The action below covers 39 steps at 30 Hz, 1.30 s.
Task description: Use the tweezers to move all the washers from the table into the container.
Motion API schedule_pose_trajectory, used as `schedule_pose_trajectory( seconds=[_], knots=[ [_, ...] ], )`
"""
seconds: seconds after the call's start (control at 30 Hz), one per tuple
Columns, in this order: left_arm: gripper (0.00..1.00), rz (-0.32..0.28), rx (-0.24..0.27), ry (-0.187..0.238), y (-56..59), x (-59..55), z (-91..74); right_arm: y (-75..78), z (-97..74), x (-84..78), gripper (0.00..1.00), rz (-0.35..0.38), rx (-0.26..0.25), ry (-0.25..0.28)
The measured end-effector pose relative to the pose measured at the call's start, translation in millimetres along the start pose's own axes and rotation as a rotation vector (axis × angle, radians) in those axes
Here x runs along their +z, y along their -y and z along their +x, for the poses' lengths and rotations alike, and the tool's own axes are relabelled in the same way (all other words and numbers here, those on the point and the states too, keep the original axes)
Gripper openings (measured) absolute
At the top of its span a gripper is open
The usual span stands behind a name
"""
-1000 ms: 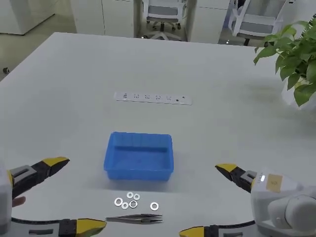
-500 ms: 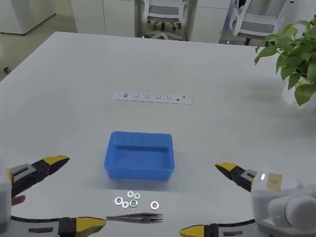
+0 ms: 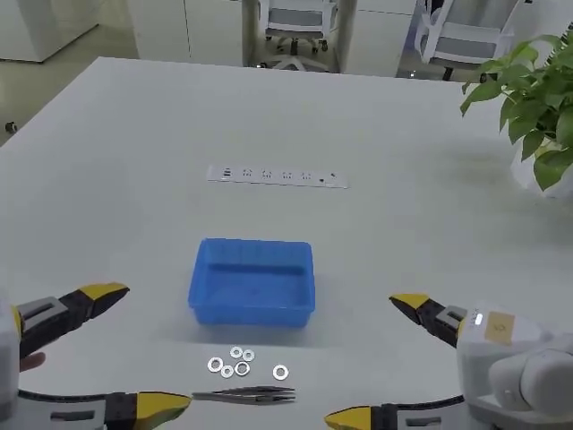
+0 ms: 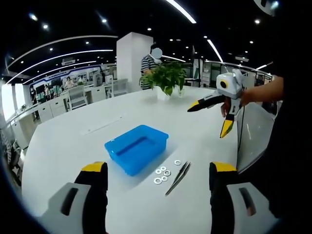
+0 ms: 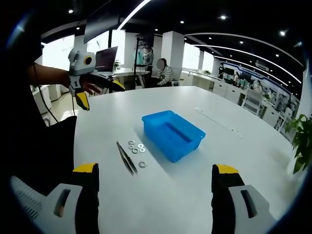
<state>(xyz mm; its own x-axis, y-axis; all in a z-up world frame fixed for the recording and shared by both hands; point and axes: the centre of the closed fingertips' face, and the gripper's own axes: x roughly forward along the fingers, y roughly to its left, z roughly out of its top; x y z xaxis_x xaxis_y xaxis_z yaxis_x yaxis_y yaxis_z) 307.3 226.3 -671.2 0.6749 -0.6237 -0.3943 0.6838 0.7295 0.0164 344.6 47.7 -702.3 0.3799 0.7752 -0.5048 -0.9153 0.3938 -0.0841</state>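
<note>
Jaws of left gripper (image 3: 150, 348) and right gripper (image 3: 367, 358) wide apart, empty, tweezers (image 3: 243, 394) untouched

Six washers (image 3: 242, 368) lie by the table's (image 3: 403, 206) near edge, five clustered and one just apart, beside one pair of tweezers (image 3: 243, 394). The table also carries one blue container (image 3: 252, 280), one power strip (image 3: 277, 177) and, at its right edge, one potted plant (image 3: 533, 98). Two grippers hang over the near edge, the left gripper (image 3: 152, 348) and the right gripper (image 3: 363, 358), and two chairs (image 3: 295, 22) stand beyond the far edge.
</note>
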Motion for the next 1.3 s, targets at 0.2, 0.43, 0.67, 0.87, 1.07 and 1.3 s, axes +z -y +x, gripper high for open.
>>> schedule_pose_trajectory(
  seconds=[0.2, 0.43, 0.67, 0.87, 1.07, 1.3],
  knots=[
    [0.88, 0.010, -0.009, -0.004, 0.3, 0.5, 0.5, 1.1, 0.3, 0.9, 0.96, -0.008, 0.001, 0.002],
    [0.79, 0.037, -0.033, -0.027, 0.5, -1.8, 2.1, -0.5, 1.8, 0.4, 0.90, -0.028, 0.023, -0.009],
    [0.67, 0.081, -0.082, -0.079, 4.4, -8.8, 6.5, -2.6, 4.9, 1.6, 0.83, -0.047, 0.053, -0.013],
    [0.58, 0.112, -0.126, -0.108, 7.6, -12.4, 11.5, -5.7, 9.1, 2.1, 0.75, -0.078, 0.093, -0.019],
    [0.52, 0.129, -0.164, -0.132, 9.1, -16.3, 17.7, -9.8, 14.0, 2.3, 0.69, -0.110, 0.139, -0.027],
    [0.41, 0.181, -0.227, -0.195, 14.3, -29.1, 27.8, -19.7, 23.5, -1.0, 0.59, -0.162, 0.224, -0.052]
  ],
)
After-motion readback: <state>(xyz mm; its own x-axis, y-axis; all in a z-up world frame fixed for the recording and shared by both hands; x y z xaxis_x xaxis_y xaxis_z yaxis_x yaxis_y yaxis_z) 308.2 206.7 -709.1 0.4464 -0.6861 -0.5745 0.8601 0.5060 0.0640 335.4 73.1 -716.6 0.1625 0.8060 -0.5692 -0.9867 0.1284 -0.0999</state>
